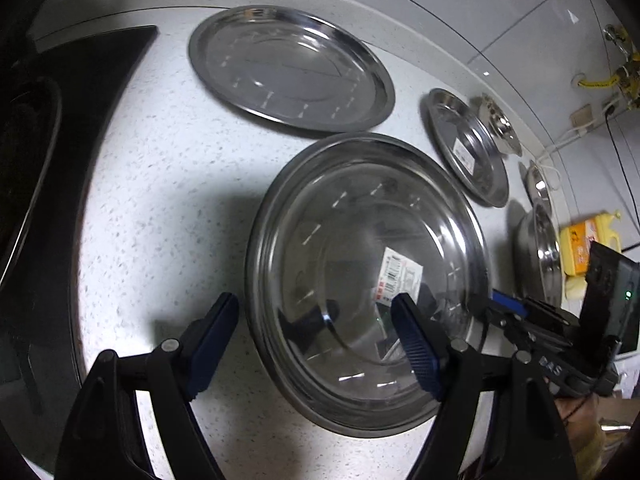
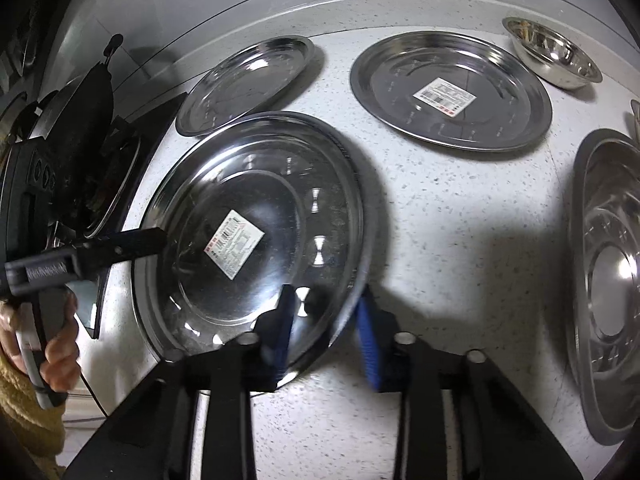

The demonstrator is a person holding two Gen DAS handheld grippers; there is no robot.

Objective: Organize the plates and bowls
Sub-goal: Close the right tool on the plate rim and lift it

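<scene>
A large steel plate with a label (image 1: 360, 272) lies on the speckled counter; it also shows in the right wrist view (image 2: 256, 240). My left gripper (image 1: 316, 344) is open, its fingers straddling the plate's near rim. My right gripper (image 2: 326, 332) is open, one finger over the plate's rim and one outside it. The left gripper shows in the right wrist view (image 2: 136, 244) at the plate's left rim. Another steel plate (image 1: 292, 68) lies behind, also in the right wrist view (image 2: 248, 80). A labelled plate (image 2: 452, 92) and a small bowl (image 2: 552, 52) sit farther right.
A black stove top (image 1: 60, 160) borders the counter on the left. A large steel plate or lid (image 2: 608, 280) lies at the right edge. A yellow bottle (image 1: 584, 244) and cables stand by the wall. Bare counter (image 2: 460, 232) lies between the plates.
</scene>
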